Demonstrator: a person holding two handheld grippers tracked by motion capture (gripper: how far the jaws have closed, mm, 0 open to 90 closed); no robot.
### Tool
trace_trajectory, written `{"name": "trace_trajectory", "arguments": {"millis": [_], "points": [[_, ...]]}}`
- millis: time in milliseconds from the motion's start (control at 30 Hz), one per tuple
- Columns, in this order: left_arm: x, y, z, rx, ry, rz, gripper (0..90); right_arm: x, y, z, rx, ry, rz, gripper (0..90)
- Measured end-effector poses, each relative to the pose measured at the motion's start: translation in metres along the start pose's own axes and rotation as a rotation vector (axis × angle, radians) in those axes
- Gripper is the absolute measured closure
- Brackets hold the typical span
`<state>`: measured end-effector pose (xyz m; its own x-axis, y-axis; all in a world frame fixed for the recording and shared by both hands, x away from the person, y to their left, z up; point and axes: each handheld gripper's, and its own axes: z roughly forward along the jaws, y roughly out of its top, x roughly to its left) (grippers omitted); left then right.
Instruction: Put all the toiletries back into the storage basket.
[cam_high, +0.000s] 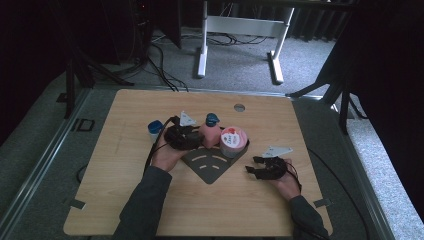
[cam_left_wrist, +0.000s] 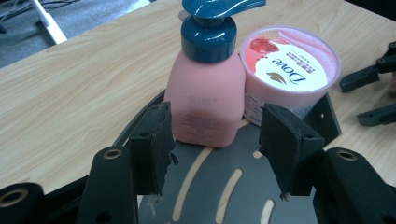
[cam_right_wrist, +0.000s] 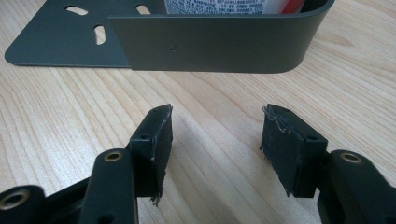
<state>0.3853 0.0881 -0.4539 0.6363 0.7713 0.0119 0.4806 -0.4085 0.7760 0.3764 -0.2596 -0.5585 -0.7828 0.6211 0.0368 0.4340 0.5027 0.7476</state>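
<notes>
A pink pump bottle (cam_high: 210, 134) (cam_left_wrist: 205, 93) with a dark blue pump stands on a dark grey slotted corner shelf (cam_high: 212, 165) (cam_left_wrist: 233, 186). Beside it stands a pink Dove tub (cam_high: 233, 141) (cam_left_wrist: 289, 65). My left gripper (cam_high: 196, 140) (cam_left_wrist: 219, 144) is open, its jaws just short of the bottle's base and not pressing on it. My right gripper (cam_high: 254, 166) (cam_right_wrist: 215, 135) stands open over bare wood with nothing between its jaws, facing the shelf's raised wall (cam_right_wrist: 210, 42); the tub (cam_right_wrist: 215, 5) shows above that wall.
A small white container with a blue lid (cam_high: 155, 129) stands on the table left of my left hand. A round hole (cam_high: 239, 107) sits near the table's far edge. White desk legs (cam_high: 202, 50) and cables lie on the floor beyond.
</notes>
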Motion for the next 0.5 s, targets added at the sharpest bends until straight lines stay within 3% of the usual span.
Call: {"name": "trace_trajectory", "arguments": {"millis": [500], "points": [[0.002,-0.006,-0.02,0.0,-0.043,0.008,46.2,0.0,0.0,0.0,0.001,-0.001,-0.001,43.0]]}}
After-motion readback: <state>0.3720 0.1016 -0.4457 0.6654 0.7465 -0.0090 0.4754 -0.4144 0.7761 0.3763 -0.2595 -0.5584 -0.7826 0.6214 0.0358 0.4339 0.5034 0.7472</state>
